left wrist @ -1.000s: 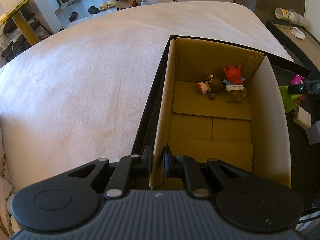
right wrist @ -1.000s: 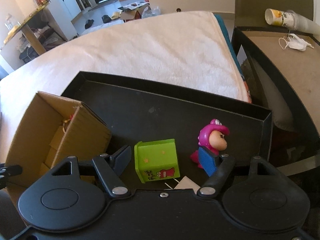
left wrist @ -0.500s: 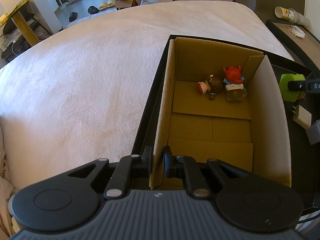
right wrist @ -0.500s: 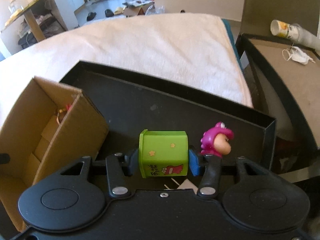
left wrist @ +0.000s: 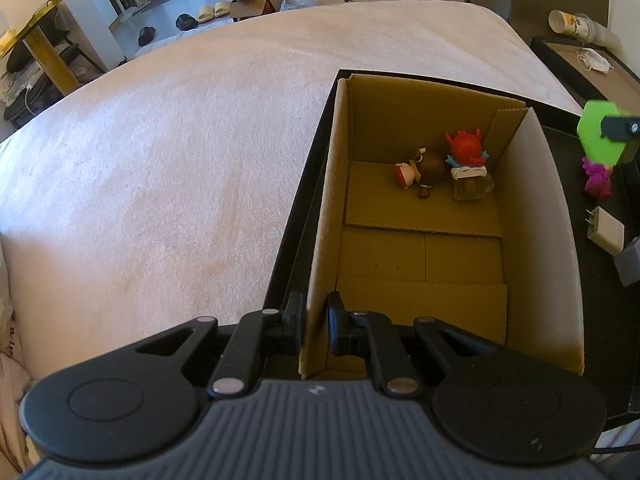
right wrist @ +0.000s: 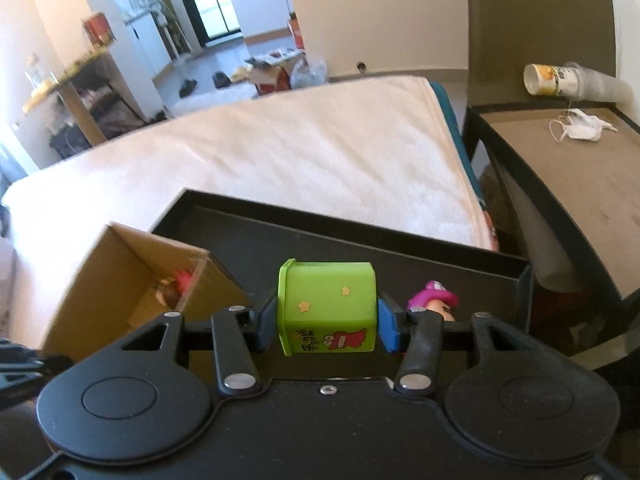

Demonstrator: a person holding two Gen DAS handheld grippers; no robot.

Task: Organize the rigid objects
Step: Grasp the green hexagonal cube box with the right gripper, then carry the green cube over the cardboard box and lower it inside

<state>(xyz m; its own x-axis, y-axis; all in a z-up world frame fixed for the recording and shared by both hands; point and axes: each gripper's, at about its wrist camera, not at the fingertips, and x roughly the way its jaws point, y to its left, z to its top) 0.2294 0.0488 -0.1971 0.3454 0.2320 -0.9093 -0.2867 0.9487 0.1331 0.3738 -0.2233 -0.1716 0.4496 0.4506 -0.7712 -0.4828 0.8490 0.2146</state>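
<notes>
Here the left gripper (left wrist: 314,330) pinches the cardboard box (left wrist: 320,216) wall. The right gripper (right wrist: 327,322) clamps the green block (right wrist: 327,312) above the black tray (right wrist: 400,240). Only the left wrist view shows the red figure (left wrist: 466,150), at one o'clock inside the box.
</notes>
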